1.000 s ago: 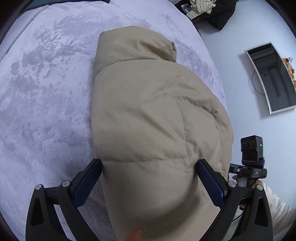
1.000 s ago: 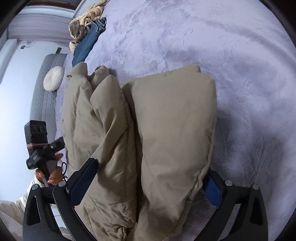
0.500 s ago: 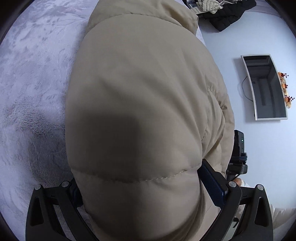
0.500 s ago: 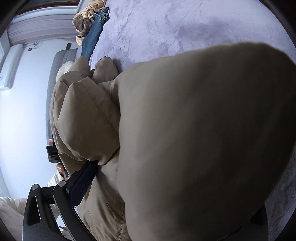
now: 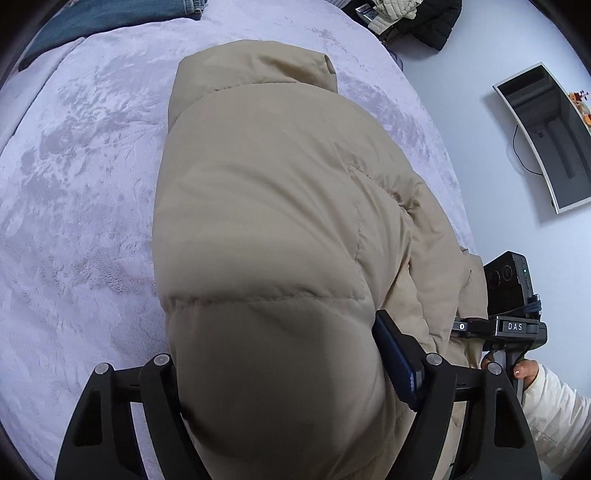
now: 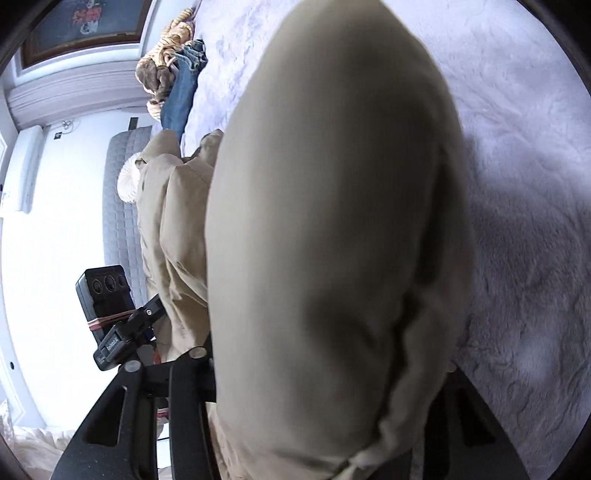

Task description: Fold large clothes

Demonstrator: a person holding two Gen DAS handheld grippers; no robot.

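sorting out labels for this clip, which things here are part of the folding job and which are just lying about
Part of the job:
- beige puffer jacket, on the bed
- left gripper, jaws closing with the jacket between them
- right gripper, jaws closing with the jacket between them

Just lying about:
- jeans
- black garment
- wall mirror
- round white cushion

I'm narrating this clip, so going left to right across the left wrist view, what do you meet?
Pale lilac plush bed cover → puffy beige quilted jacket → black camera block of the other hand-held gripper → dark wall-mounted screen with a pale frame.
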